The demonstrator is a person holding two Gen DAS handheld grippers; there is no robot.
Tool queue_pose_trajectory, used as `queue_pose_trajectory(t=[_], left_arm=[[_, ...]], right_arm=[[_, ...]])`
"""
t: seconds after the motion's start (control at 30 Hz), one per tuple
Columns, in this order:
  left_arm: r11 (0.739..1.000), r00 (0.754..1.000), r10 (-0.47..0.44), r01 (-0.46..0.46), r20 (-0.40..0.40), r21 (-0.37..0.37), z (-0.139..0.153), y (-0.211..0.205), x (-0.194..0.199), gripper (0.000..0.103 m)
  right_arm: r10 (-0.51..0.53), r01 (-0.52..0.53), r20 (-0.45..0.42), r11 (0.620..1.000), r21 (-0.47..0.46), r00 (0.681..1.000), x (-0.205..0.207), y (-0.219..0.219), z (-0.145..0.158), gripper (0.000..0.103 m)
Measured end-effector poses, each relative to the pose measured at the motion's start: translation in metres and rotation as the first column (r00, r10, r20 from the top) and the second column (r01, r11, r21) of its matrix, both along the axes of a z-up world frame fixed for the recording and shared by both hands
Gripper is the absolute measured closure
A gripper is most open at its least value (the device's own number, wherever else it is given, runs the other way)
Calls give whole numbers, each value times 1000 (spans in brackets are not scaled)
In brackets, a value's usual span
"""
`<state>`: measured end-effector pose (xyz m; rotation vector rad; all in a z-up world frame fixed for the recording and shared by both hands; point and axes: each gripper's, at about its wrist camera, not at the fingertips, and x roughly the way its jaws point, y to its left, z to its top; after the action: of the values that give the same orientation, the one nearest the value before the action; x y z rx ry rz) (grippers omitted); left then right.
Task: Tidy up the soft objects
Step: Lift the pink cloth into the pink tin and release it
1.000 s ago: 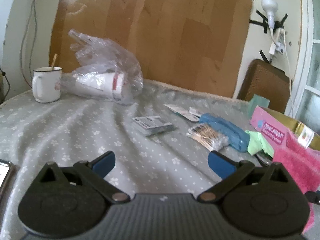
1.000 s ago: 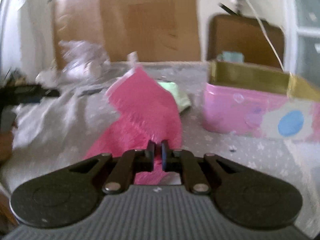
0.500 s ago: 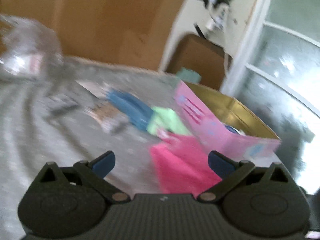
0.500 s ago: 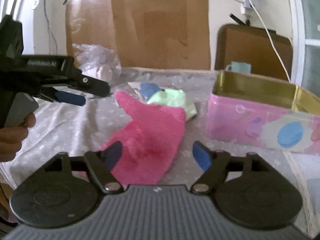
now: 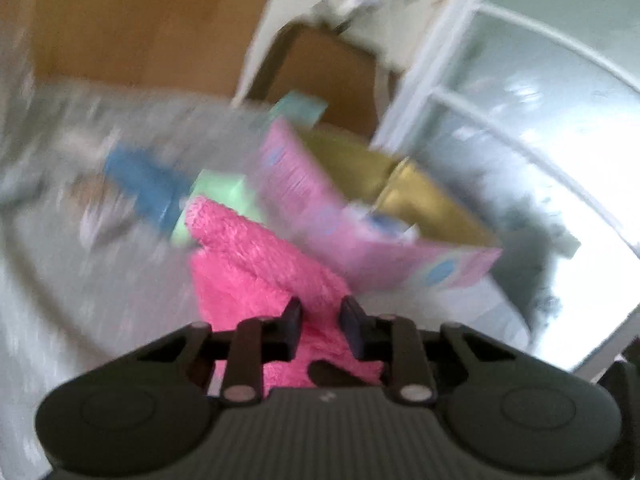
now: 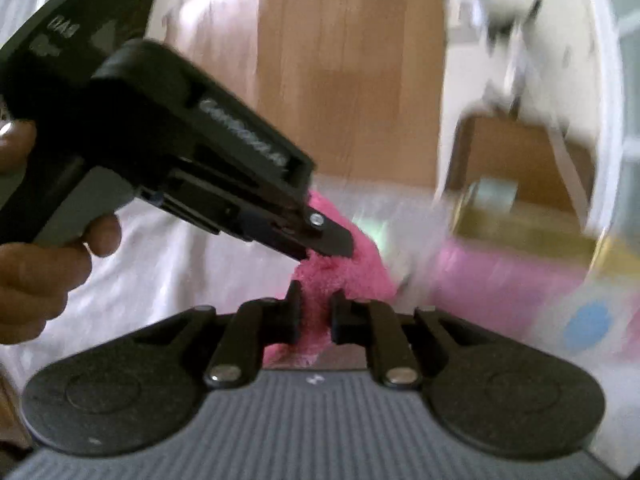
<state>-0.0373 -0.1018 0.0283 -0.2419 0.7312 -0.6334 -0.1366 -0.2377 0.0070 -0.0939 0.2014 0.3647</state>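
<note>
A fluffy pink cloth (image 5: pixel 256 256) lies on the grey bedspread beside a pink tin with a gold inside (image 5: pixel 360 236). My left gripper (image 5: pixel 320 314) is shut on the near edge of the pink cloth. My right gripper (image 6: pixel 314 312) is also shut on the pink cloth (image 6: pixel 352 268). The left gripper (image 6: pixel 320 240) shows from the side in the right wrist view, its tip on the same cloth. A pale green cloth (image 5: pixel 218 190) lies behind the pink one. Both views are blurred.
The pink tin (image 6: pixel 520 280) stands at the right. A blue object (image 5: pixel 140 184) lies on the bedspread behind the cloths. A brown cardboard sheet (image 6: pixel 348 76) leans on the back wall. A window frame (image 5: pixel 480 100) is at the right.
My left gripper swung right to the pink cloth and closed on it. My right gripper let go of the cloth, opened, then closed on it again.
</note>
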Motion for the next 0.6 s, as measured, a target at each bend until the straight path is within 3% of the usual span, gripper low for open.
queue_pose_trajectory(t=[0.13, 0.2, 0.33, 0.5, 0.57, 0.6], left_arm=[[997, 978, -80, 82, 191, 1, 46, -27, -18, 76], [992, 958, -124, 125, 258, 9, 64, -47, -19, 75], [983, 925, -184, 180, 333, 43, 86, -94, 4, 75], [984, 928, -179, 172, 326, 53, 84, -142, 59, 61], [986, 941, -163, 146, 297, 80, 79, -158, 81, 47], [988, 950, -142, 119, 279, 98, 76, -164, 91, 45]], right_arm=[[-114, 120, 200, 993, -15, 973, -4, -16, 21, 87], [-168, 180, 233, 983, -29, 958, 7, -28, 28, 87], [-265, 280, 235, 960, -31, 935, 43, -58, 36, 87], [-351, 370, 173, 924, -96, 920, 108, -88, 31, 85], [-384, 395, 95, 901, -177, 919, 144, -94, 26, 72], [-420, 424, 65, 883, -202, 905, 153, -100, 22, 66]])
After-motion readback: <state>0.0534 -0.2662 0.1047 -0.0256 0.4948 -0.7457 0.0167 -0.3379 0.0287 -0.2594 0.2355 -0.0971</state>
